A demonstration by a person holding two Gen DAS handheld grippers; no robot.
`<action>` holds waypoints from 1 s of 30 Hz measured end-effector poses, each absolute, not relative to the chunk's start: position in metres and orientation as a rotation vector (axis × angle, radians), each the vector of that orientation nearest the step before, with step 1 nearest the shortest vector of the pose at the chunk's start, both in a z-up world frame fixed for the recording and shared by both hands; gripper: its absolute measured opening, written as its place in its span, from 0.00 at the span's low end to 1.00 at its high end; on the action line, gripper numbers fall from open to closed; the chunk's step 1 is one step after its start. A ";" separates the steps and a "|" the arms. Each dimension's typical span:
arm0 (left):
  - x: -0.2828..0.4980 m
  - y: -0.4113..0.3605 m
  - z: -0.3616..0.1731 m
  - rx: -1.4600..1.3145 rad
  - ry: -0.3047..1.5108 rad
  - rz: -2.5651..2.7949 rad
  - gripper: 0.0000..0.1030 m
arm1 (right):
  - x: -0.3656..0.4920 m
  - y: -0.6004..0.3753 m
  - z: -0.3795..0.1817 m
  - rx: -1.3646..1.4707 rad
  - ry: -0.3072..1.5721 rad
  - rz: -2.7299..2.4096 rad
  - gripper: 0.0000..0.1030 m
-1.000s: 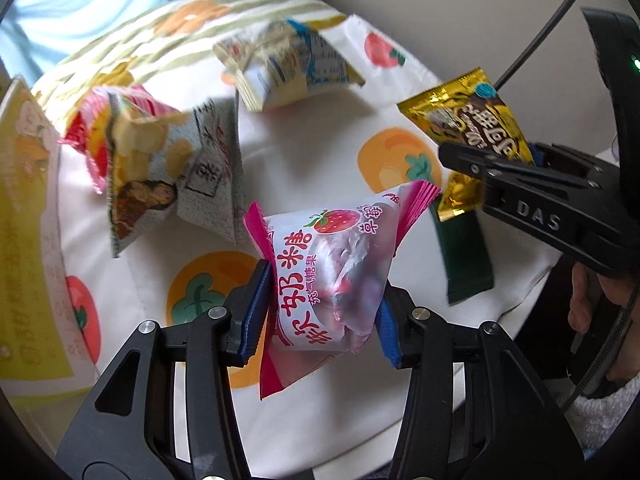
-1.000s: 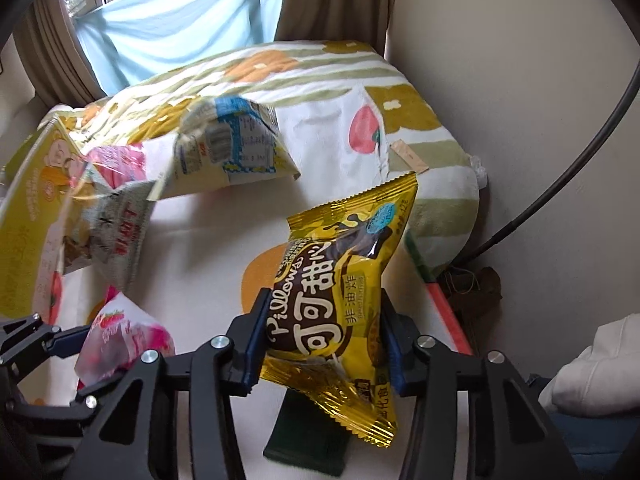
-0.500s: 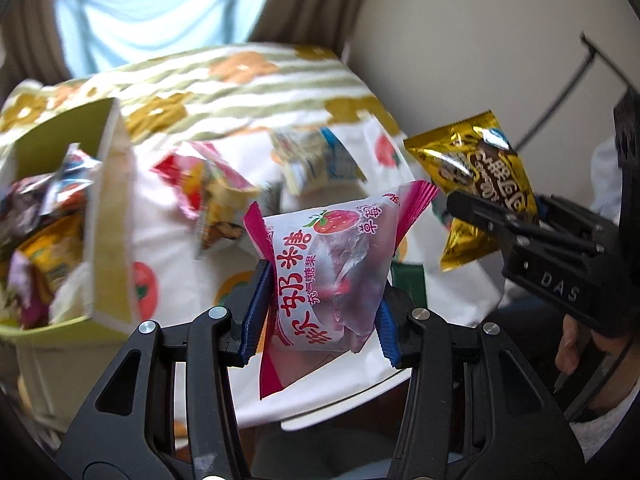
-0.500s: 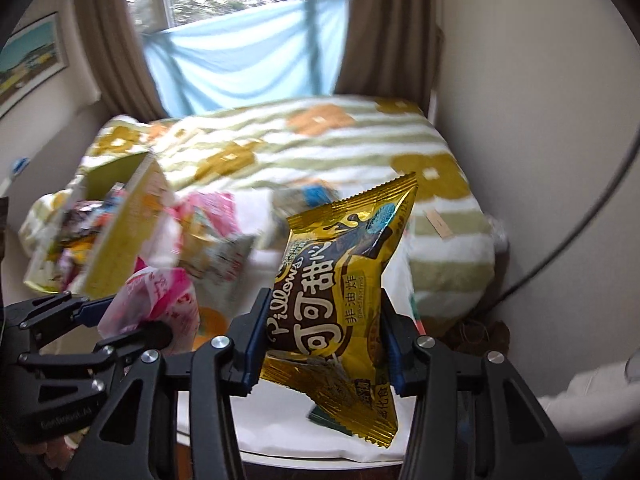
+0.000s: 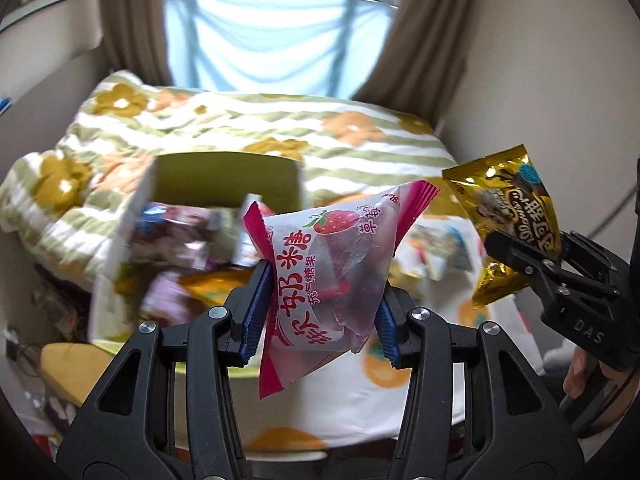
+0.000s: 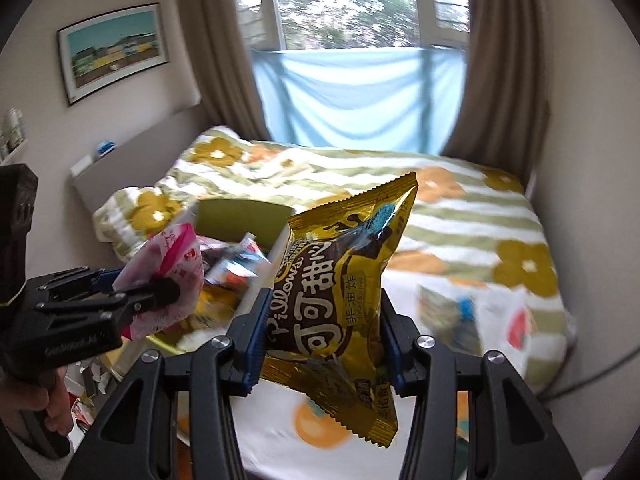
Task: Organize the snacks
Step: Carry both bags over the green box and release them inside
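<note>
White cloth printed with oranges covers the counter (image 5: 420, 396), and beyond it at twelve o'clock a bed (image 5: 360, 136) with a green-striped, flower-patterned quilt runs to a window (image 6: 352, 4) hung with brown curtains (image 6: 508, 60) and a pale blue sheet. The left gripper (image 5: 320, 308) has its fingers clamped on a pink strawberry candy bag (image 5: 332, 276), held up over the counter with an open yellow-green box (image 5: 224, 180) of blurred snacks at ten o'clock. The right gripper (image 6: 322, 336) has its fingers clamped on a gold cocoa snack bag (image 6: 340, 280), also held up; a framed picture (image 6: 114, 50) hangs on the wall at ten o'clock.

Home bedroom, flowered bedspread (image 6: 460, 216), curtained window (image 6: 348, 4), framed picture (image 6: 114, 50) on wall
</note>
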State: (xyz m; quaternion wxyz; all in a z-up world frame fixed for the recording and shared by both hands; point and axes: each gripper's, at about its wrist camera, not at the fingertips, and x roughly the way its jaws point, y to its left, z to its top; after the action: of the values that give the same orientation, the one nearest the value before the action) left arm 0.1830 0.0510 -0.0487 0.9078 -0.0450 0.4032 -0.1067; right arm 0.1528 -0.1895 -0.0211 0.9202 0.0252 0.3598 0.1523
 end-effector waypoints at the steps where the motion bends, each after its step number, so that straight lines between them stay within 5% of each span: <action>1: 0.189 0.063 -0.049 -0.098 0.834 -0.210 0.42 | 0.159 -0.181 -0.021 0.054 0.740 0.323 0.43; 16: 0.252 0.197 -0.126 -0.084 1.022 -0.169 0.43 | 0.226 -0.049 -0.061 0.104 0.883 0.402 0.43; 17: 0.252 0.199 -0.129 -0.079 1.024 -0.181 0.46 | 0.228 -0.046 -0.063 0.108 0.893 0.396 0.43; 19: 0.251 0.200 -0.135 -0.056 1.026 -0.199 0.69 | 0.228 -0.042 -0.067 0.114 0.908 0.382 0.43; 20: 0.250 0.201 -0.136 -0.048 1.023 -0.196 0.94 | 0.228 -0.039 -0.070 0.116 0.916 0.374 0.43; 21: 0.249 0.205 -0.136 -0.047 1.008 -0.189 1.00 | 0.229 -0.037 -0.072 0.118 0.923 0.369 0.43; 30: 0.237 0.230 -0.121 -0.125 0.961 -0.141 1.00 | 0.221 -0.026 -0.085 0.094 0.963 0.390 0.43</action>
State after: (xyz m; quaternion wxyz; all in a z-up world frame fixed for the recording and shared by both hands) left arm 0.2374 0.2299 -0.1210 0.8826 -0.0601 0.4614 -0.0677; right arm 0.2213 -0.0263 -0.0847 0.8670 0.0448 0.4600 0.1862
